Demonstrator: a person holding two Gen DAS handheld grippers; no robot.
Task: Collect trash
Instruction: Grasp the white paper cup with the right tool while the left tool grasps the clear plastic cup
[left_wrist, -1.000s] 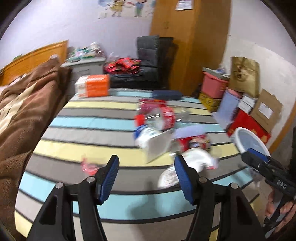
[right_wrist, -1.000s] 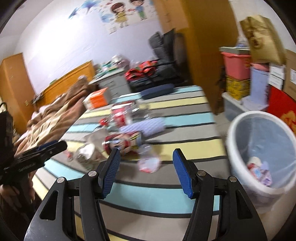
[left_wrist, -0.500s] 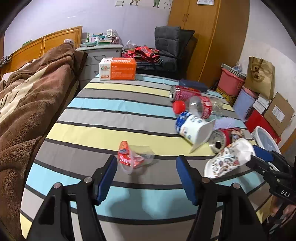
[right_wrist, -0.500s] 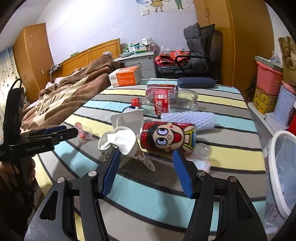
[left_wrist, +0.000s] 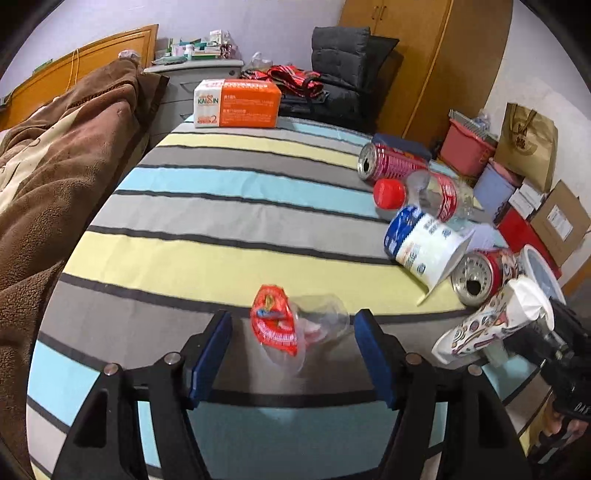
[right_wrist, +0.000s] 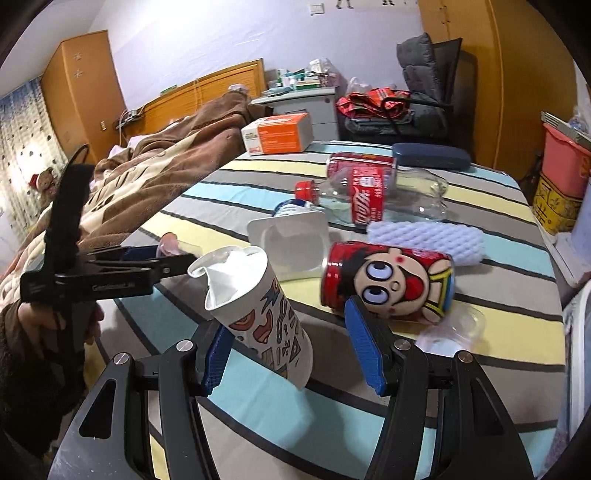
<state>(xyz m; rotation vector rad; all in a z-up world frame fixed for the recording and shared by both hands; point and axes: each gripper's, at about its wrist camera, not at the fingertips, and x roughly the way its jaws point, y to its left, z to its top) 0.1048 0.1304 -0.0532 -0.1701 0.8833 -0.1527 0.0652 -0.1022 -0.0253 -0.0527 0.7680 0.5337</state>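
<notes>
The crumpled clear plastic cup with a red foil lid (left_wrist: 295, 325) is seen lying on the striped worktop (left_wrist: 236, 206), just ahead of and centred between the jaws of the left gripper (left_wrist: 291, 354), which are opening and empty; its long axis runs crosswise to them. The patterned paper cup (right_wrist: 258, 314) is found tilted between the half-open jaws of the right gripper (right_wrist: 290, 343), close by the left pad; whether it is gripped cannot be told.

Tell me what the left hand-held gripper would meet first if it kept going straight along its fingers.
Probably the clear plastic cup with the red peeled lid: it lies on the striped cloth just ahead of the left hand-held gripper, whose jaws are opening with nothing between them yet.
</notes>
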